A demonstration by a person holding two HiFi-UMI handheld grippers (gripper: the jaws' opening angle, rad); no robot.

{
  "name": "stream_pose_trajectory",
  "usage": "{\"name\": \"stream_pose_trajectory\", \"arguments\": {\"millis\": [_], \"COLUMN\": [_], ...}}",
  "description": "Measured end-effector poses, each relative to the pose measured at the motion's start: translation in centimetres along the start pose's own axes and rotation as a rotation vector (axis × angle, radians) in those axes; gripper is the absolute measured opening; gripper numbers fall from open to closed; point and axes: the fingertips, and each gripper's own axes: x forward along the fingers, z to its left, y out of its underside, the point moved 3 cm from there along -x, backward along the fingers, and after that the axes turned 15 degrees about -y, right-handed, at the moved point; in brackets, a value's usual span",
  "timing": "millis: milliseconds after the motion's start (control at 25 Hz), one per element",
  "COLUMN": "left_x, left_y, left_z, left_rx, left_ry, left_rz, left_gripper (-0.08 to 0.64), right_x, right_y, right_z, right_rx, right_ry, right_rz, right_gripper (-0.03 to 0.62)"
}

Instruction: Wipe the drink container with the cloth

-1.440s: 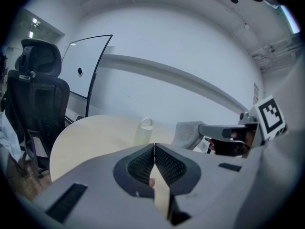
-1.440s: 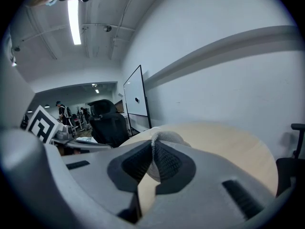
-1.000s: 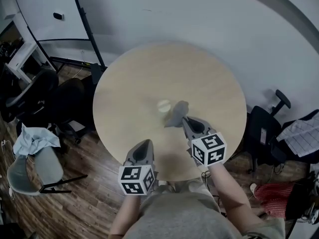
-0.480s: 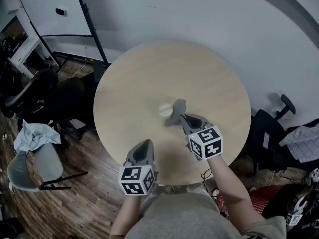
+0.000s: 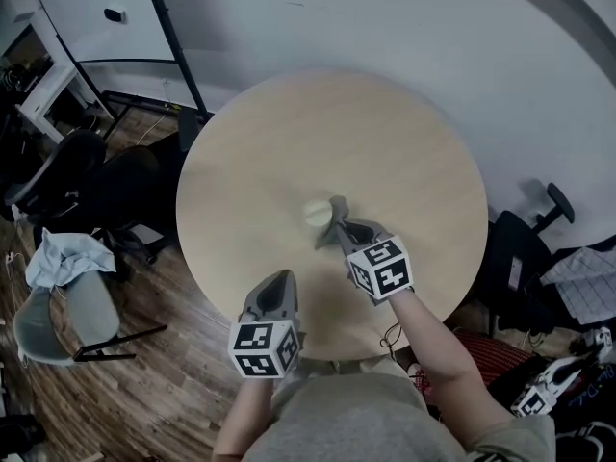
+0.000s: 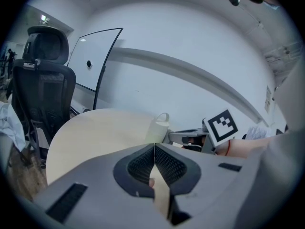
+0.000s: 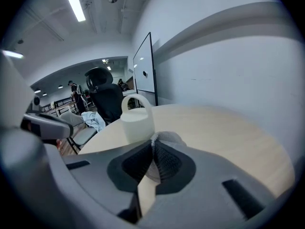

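Observation:
A cream drink container (image 5: 318,213) with a loop handle on its lid stands near the middle of the round table (image 5: 404,142). It shows upright in the right gripper view (image 7: 136,123) and farther off in the left gripper view (image 6: 157,128). My right gripper (image 5: 340,227) is shut on a grey cloth (image 5: 334,221), which bunches out past the jaws (image 7: 167,140) just beside the container. My left gripper (image 5: 276,290) is shut with nothing in it (image 6: 154,149), near the table's front edge, well short of the container.
Black office chairs (image 5: 67,176) stand left of the table, and a grey chair with a light cloth (image 5: 63,263) on it is at the lower left. Another black chair (image 5: 525,248) is at the right. A whiteboard (image 5: 96,12) leans against the back wall.
My right gripper has carried the cloth leftward and forward, closer to the container. The left gripper has stayed where it was.

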Motion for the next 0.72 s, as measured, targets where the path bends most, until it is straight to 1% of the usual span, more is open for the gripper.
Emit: {"name": "stream_pose_trajectory", "arguments": {"millis": [120, 400, 720], "left_x": [0.4, 0.9, 1.0], "left_y": [0.2, 0.5, 1.0], "left_z": [-0.1, -0.3, -0.7], "left_rx": [-0.003, -0.005, -0.013], "left_ry": [-0.008, -0.017, -0.025], "left_rz": [0.006, 0.02, 0.028], "left_gripper": [0.003, 0.003, 0.003], "right_x": [1.0, 3.2, 4.9], "right_y": [1.0, 3.6, 6.0], "right_z": [-0.7, -1.6, -2.3], "right_rx": [0.015, 0.018, 0.041], "right_ry": [-0.002, -0.011, -0.002], "right_rz": [0.023, 0.091, 0.145], "right_gripper": [0.008, 0.008, 0.008]}}
